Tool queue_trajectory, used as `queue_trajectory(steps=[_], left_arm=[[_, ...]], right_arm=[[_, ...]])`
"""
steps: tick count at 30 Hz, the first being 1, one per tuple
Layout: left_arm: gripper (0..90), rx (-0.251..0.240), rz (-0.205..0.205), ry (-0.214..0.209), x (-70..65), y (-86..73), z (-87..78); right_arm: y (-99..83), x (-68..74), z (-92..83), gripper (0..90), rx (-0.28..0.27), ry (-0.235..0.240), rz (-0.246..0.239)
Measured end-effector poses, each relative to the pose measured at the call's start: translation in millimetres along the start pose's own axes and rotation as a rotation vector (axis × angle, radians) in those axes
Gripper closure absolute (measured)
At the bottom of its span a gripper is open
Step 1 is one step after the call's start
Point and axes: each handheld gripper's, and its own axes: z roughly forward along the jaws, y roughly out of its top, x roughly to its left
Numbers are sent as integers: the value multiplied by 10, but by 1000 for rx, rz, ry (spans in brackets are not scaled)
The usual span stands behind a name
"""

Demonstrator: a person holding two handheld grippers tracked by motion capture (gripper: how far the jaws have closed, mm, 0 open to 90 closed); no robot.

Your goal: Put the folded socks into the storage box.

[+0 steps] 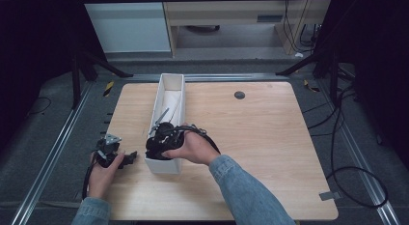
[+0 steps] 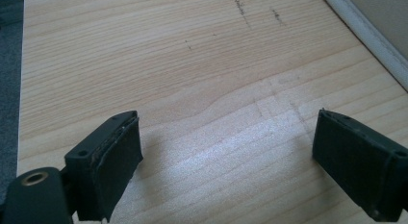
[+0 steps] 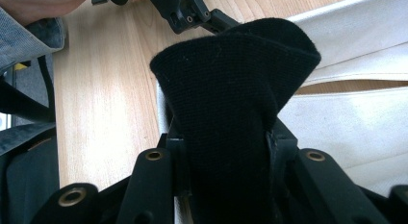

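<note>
Black knitted cloth (image 3: 231,104) pinched between the right claw (image 3: 226,152) jaws, bunched over the near end of the white box (image 1: 166,133), left claw (image 2: 226,152) gaping and bare beside the box, low over the desk (image 1: 265,138)

One wooden table (image 1: 270,138), bearing one long white box (image 1: 170,97). One black knitted cloth (image 3: 231,104), bunched, clamped between the jaws of one of two hand-held grippers: right gripper (image 3: 226,152) over the near end of the box, left gripper (image 2: 226,156) spread wide above bare tabletop, nothing between its pads. Two hands: left hand (image 1: 103,174), right hand (image 1: 190,148). Two denim sleeves (image 1: 246,186), one per forearm. One dark round disc (image 1: 239,94) set in the far part of the tabletop. Two black pads (image 2: 358,161) seen in the left gripper view.
</note>
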Motion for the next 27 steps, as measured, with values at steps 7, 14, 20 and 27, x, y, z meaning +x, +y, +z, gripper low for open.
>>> queue_trajectory(steps=[7,14,20,27], left_arm=[[94,1,-3,1,6,-1,0],[94,0,-5,2,13,-1,-6],[94,-1,-5,2,16,-1,-10],[95,-7,-7,4,24,0,-18]], right_arm=[[5,-10,29,637,13,1,9],[0,-14,10,604,4,2,7],[-8,-12,-21,515,-21,0,2],[-25,-1,-107,504,-43,-4,8]])
